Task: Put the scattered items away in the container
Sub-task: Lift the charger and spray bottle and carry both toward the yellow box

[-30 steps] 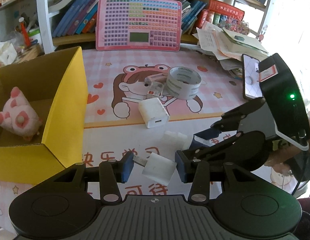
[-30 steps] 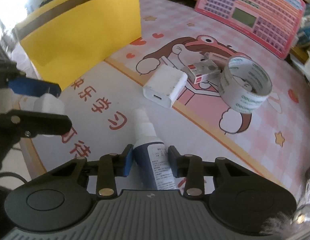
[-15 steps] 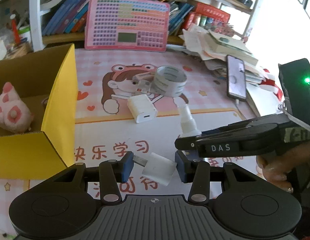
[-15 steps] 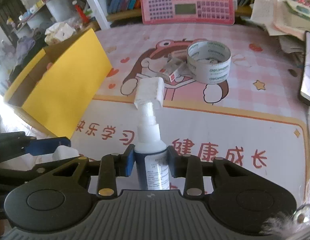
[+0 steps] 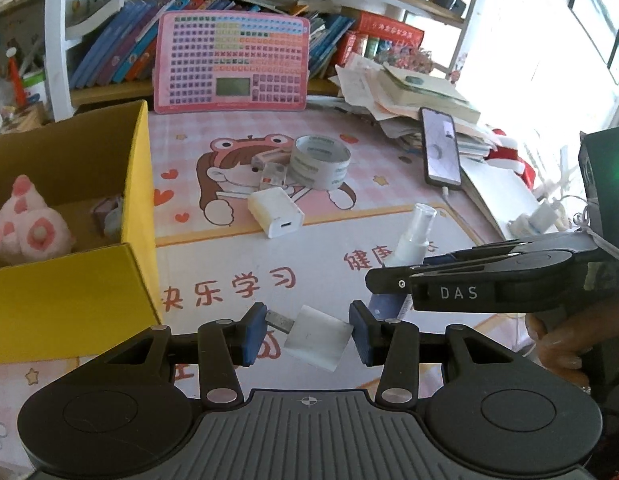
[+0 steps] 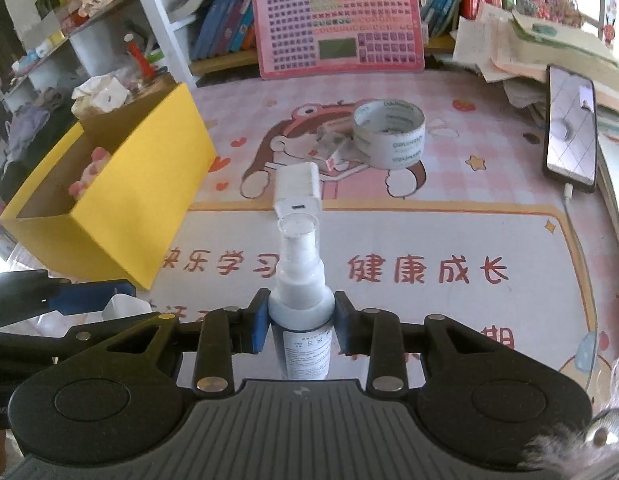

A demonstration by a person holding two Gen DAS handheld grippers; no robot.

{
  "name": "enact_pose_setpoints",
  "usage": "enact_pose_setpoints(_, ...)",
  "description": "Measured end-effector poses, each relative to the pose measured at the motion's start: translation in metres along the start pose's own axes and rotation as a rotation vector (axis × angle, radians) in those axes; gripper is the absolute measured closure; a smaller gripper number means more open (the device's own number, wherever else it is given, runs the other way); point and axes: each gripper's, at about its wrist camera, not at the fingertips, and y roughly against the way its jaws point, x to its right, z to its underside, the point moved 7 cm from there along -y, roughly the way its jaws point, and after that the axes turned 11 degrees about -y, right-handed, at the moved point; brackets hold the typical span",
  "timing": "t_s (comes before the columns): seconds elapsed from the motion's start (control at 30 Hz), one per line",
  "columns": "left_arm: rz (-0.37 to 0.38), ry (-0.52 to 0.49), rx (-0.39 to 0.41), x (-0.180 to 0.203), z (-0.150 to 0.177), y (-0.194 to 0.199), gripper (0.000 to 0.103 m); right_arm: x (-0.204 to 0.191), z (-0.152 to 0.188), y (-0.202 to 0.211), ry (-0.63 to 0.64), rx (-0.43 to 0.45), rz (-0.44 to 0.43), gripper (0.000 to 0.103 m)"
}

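Note:
My left gripper [image 5: 307, 334] is shut on a white plug adapter [image 5: 315, 337], held above the mat to the right of the yellow cardboard box [image 5: 139, 184]. The box holds a pink plush toy [image 5: 27, 228]. My right gripper [image 6: 300, 326] is shut on a spray bottle [image 6: 303, 304] with a clear cap, held upright above the mat; it also shows in the left wrist view [image 5: 409, 244]. On the mat lie a white charger [image 5: 275, 212], a tape roll [image 5: 319, 162] and a small clear packet [image 5: 271, 172].
A pink keyboard toy [image 5: 231, 66] leans on the bookshelf at the back. A phone [image 5: 441, 152] lies on stacked papers and books at the right. The box [image 6: 121, 192] stands at the left of the mat.
Both grippers have risen and pulled back from the mat with their items. The spray bottle has tipped from lying forward to standing upright in the right gripper.

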Motion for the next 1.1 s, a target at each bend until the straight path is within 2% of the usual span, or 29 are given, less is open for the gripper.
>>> enact_pose_setpoints(0.17, 0.024, -0.014, 0.000, -0.004, 0.018, 0.021, 0.059, -0.024, 0.018, 0.014, 0.041, 0.026, 0.002, 0.072)
enact_pose_setpoints(0.5, 0.016, 0.037, 0.013, -0.031, 0.060, 0.066, 0.060, -0.079, 0.065, 0.039, 0.083, 0.033, 0.001, 0.072)
enact_pose_setpoints(0.8, -0.006, 0.077, 0.016, -0.057, 0.098, 0.103, 0.060, -0.130, 0.110, 0.049, 0.123, -0.006, -0.027, 0.072)
enact_pose_setpoints(1.1, -0.040, 0.123, 0.038, -0.077, 0.125, 0.134, 0.060, -0.168, 0.137, 0.054, 0.168, -0.027, -0.052, 0.072)
